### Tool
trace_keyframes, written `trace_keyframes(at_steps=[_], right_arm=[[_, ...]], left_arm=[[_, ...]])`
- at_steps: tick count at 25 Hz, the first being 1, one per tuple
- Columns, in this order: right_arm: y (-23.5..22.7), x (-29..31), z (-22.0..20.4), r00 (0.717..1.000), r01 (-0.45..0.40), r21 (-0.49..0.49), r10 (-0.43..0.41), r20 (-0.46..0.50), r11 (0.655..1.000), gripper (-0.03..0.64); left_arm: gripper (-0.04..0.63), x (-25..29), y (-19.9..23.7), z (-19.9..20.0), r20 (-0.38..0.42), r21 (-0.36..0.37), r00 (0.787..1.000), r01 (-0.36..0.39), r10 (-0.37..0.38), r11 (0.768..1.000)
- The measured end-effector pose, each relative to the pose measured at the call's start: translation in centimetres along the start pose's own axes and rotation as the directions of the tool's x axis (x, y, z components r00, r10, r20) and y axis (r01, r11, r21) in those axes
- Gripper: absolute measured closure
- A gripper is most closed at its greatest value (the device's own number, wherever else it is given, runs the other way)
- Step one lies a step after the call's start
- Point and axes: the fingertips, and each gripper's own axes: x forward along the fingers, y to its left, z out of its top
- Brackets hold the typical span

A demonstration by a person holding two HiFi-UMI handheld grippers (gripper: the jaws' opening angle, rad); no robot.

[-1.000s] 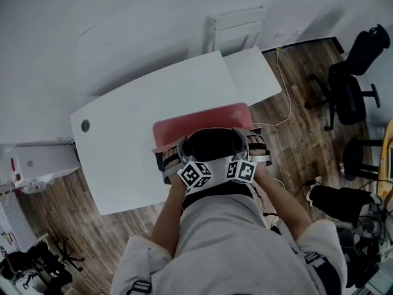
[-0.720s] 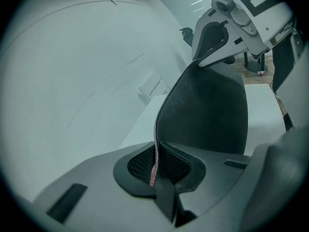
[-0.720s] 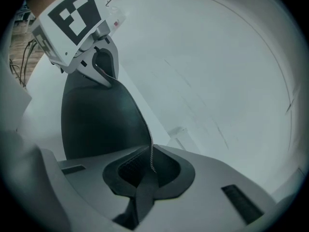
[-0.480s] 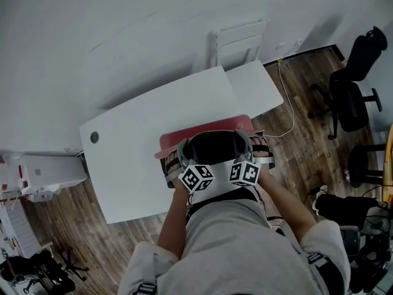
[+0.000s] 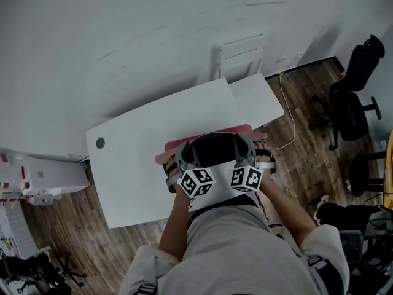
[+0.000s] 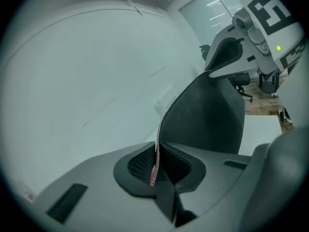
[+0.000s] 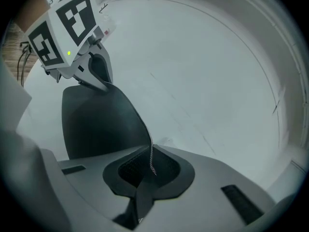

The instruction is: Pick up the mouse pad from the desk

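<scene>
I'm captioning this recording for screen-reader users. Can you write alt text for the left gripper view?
The left tool is shut on the thin edge of a mouse pad, whose dark underside curves up to the right tool, holding its other edge at upper right. A pale wall lies behind.

Place: an office, plainly.
Furniture: white bench (image 5: 141, 146), and black swivel chairs (image 5: 347, 100) parked off at the right.
Floor: wood planks (image 5: 61, 226), with a cable (image 5: 288, 112) trailing across.
</scene>
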Motion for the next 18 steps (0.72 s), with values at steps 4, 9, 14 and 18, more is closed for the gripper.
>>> trace_keyframes(at_steps=[4,9,14,18], right_arm=[[-1.5,-0.7,1.1,1.000,0.024,0.020,-0.024,0.019,1.000,0.568],[-3.4,-1.7,2.8,0.999,0.038,0.043,-0.039,0.023,0.998,0.568],[-5.5,-2.8,4.0,0.993,0.093,0.052,-0.096,0.061,0.994,0.568],[-7.3,-3.3,5.0,0.990,0.116,0.085,-0.122,0.067,0.990,0.568]], left_arm=[[0.561,-1.0,1.4,1.5,0.047,-0.004,0.998,-0.040,0.040,0.999],[0.561,-1.9,3.1,3.2,0.089,-0.030,0.994,-0.062,0.065,0.998],[0.561,-3.1,5.1,5.5,0.153,-0.049,0.981,-0.112,0.118,0.992],[0.561,-3.4,6.3,6.9,0.191,-0.080,0.972,-0.123,0.137,0.989]])
